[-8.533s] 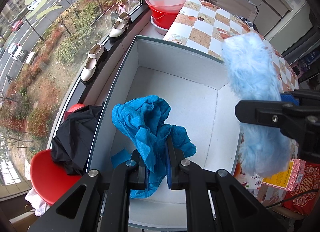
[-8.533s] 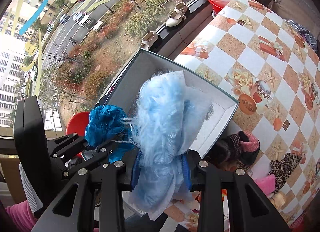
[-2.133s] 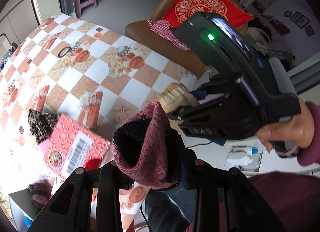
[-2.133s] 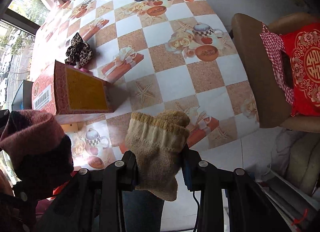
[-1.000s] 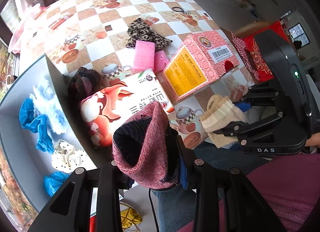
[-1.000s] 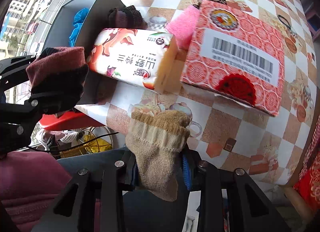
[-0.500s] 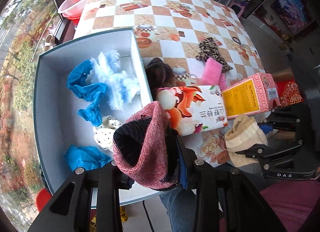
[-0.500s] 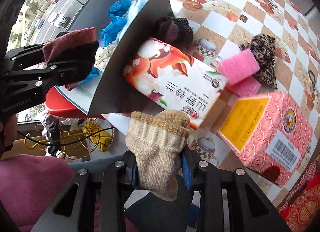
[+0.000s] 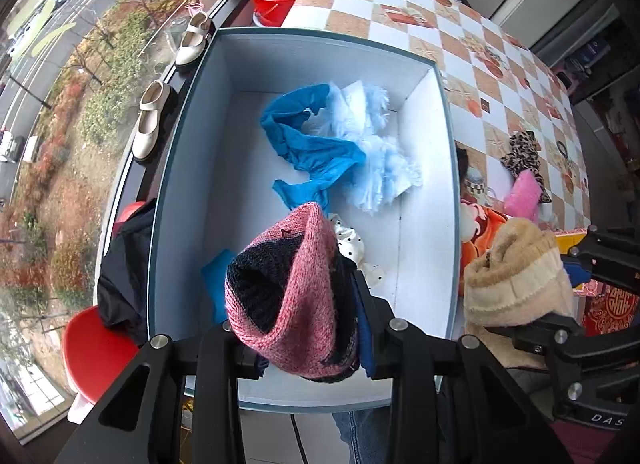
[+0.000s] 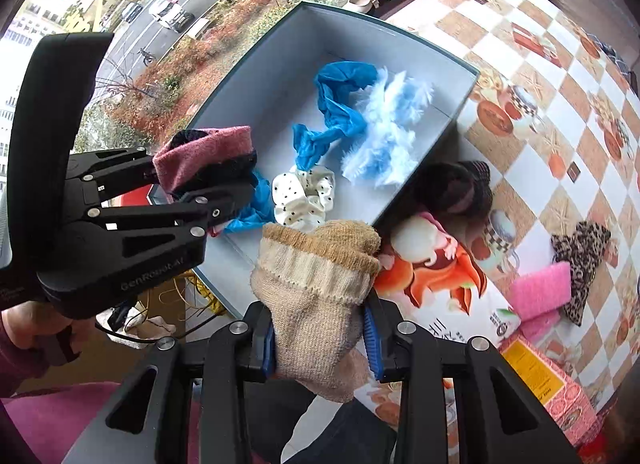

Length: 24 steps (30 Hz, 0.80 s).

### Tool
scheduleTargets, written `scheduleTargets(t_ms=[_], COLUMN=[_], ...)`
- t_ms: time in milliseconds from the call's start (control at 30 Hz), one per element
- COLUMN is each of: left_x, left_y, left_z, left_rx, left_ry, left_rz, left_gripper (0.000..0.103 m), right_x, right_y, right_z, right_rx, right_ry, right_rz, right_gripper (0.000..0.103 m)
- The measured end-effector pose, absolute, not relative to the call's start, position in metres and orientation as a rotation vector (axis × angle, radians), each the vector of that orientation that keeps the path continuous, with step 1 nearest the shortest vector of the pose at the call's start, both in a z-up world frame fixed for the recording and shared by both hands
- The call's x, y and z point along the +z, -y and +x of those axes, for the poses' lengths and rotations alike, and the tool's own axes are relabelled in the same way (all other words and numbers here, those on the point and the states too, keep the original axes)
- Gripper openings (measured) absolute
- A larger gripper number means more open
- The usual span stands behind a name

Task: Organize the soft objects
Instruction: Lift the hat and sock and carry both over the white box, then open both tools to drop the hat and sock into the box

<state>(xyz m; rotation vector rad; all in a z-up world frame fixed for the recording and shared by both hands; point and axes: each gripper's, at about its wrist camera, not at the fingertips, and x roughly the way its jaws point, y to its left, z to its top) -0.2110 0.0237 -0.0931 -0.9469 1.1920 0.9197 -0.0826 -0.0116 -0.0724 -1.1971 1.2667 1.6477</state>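
Left wrist view: left tongs point straight down over open box, pinching pink sock above box's near end. Blue cloth, pale fluffy piece, dotted scrunchie lie inside. Right tongs at right, over worktop, clamped on beige sock.

Right wrist view: right tongs tilted steeply down, pinching beige sock just outside box's near wall. Left tongs reach in from left, level, hand on grip, pink sock over box.
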Motion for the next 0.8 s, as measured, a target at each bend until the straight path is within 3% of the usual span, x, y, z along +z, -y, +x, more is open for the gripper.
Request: scheduleTargets(t_ms=[800], left_x=[-0.108], left_y=[-0.025], left_z=[-0.221], left_rx=[0.961], left_ry=[-1.223], left_rz=[-0.982], left_gripper=[0.037], right_x=[-0.078], right_y=[-0.026], right_z=[-0.102], right_rx=[1.686], right_ry=[-1.273], right_rz=[-1.187], right_gripper=[0.036])
